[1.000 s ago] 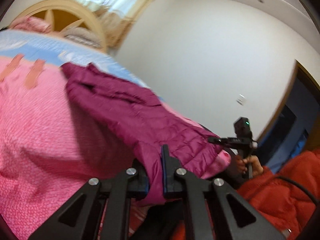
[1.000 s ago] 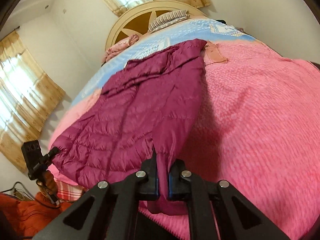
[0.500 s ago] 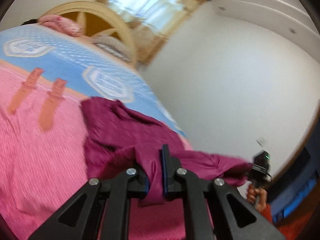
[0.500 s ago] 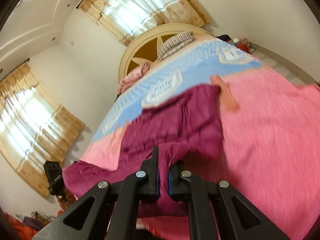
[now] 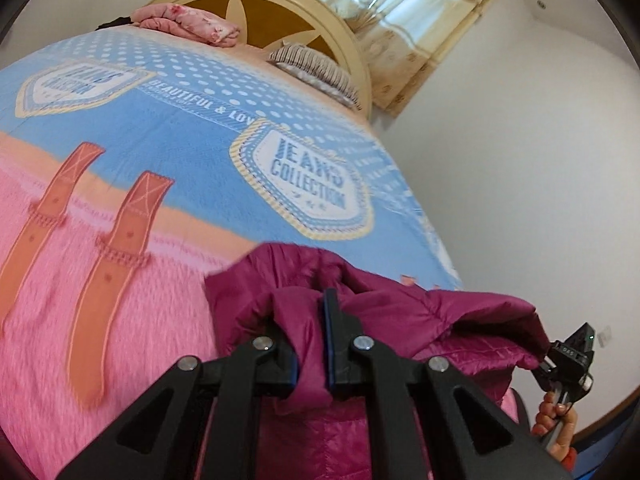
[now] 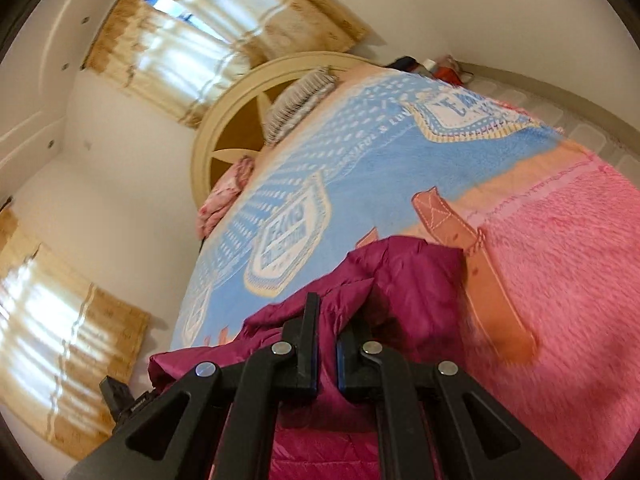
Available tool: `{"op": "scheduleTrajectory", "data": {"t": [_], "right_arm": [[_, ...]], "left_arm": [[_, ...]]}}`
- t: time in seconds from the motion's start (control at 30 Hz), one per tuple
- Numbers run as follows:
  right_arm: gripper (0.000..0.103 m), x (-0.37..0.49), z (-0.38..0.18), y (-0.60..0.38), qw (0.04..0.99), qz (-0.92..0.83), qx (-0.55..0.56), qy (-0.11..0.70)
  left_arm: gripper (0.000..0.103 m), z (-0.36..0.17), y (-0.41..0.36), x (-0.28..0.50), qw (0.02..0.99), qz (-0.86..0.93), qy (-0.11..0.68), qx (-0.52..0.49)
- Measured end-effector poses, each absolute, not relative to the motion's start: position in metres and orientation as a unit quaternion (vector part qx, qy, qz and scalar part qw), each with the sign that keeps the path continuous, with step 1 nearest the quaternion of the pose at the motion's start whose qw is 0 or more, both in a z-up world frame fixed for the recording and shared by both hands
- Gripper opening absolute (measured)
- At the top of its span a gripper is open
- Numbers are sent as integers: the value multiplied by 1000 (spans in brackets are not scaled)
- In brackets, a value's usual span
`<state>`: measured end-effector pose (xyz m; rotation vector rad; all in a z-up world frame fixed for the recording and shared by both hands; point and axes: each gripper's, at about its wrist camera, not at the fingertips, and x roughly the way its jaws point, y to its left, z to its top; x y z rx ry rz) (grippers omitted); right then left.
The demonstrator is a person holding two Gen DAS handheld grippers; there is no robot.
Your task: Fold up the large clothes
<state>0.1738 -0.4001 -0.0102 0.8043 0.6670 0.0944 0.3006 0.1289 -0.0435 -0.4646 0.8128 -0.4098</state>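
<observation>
Magenta quilted jacket (image 5: 452,320), puffy, stitched in rows. It lies on the pink half of the bed blanket (image 5: 140,320), its far edge reaching just short of the blue printed half. The near portion is lifted and doubled back toward the rest of the jacket, with the fabric bunched and raised between the two grippers.

Left gripper (image 5: 316,344): jaws clenched on a fold of the jacket, cloth pinched between the pads and hanging below them.

Right gripper (image 6: 326,344): jaws likewise clamped on a fold of the jacket, fabric squeezed in the narrow gap. In the left wrist view this gripper shows past the jacket's right edge, gripped by a hand (image 5: 556,420) with an orange-red sleeve.

Relative to the jacket: two printed orange straps (image 5: 116,264) on the blanket lie just to its side, one partly overlapped in the right wrist view. A "JEANS COLLECTION" badge (image 5: 308,188) is printed just beyond it. The round cream headboard (image 5: 320,12) stands well beyond, with a striped pillow (image 5: 316,68) and a folded pink bundle (image 5: 188,24) against it.
</observation>
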Motion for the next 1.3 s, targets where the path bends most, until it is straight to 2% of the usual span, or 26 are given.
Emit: {"op": "scheduleTrajectory", "data": {"t": [0.3,0.47,0.6,0.63,0.67,0.7,0.73,0.77,0.8,0.93,1.03,1.1,1.2,1.3], "right_arm": [[5,246,-62,-414,842,2,405,356],[9,270,-92,-428,809,-13,454,374],[11,268,-91,-448,807,-4,490,329],[11,263,-85,-454,815,-13,488,312],[14,258,-80,-460,822,-26,485,296],[23,251,-73,-466,828,-42,483,281],[29,242,-65,-470,835,-63,476,269],[41,233,-54,-468,847,-81,458,256],[43,224,-40,-458,868,-92,422,244],[43,225,1,-369,939,-41,192,282],[43,242,10,-290,950,-12,44,309],[43,268,3,-259,940,-1,17,339],[41,304,-22,-262,925,1,62,374],[39,316,-45,-274,919,-28,59,388]], "left_arm": [[10,-83,109,370,847,-155,454,-228],[19,-96,118,393,812,-159,488,-279],[28,-91,144,402,797,-161,497,-303],[42,-86,153,400,805,-151,490,-300],[66,-80,162,397,817,-133,479,-293],[73,-69,174,390,837,-101,458,-282],[75,-60,180,383,852,-84,439,-273],[75,-54,183,378,862,-77,426,-262],[75,-45,183,370,874,-73,414,-245],[75,-22,127,340,919,-66,375,-107],[75,-27,70,337,925,-61,371,-56],[75,-40,41,346,916,-54,393,-56],[75,-64,13,360,908,-43,413,-50],[75,-87,-2,370,904,-31,426,-33]]}}
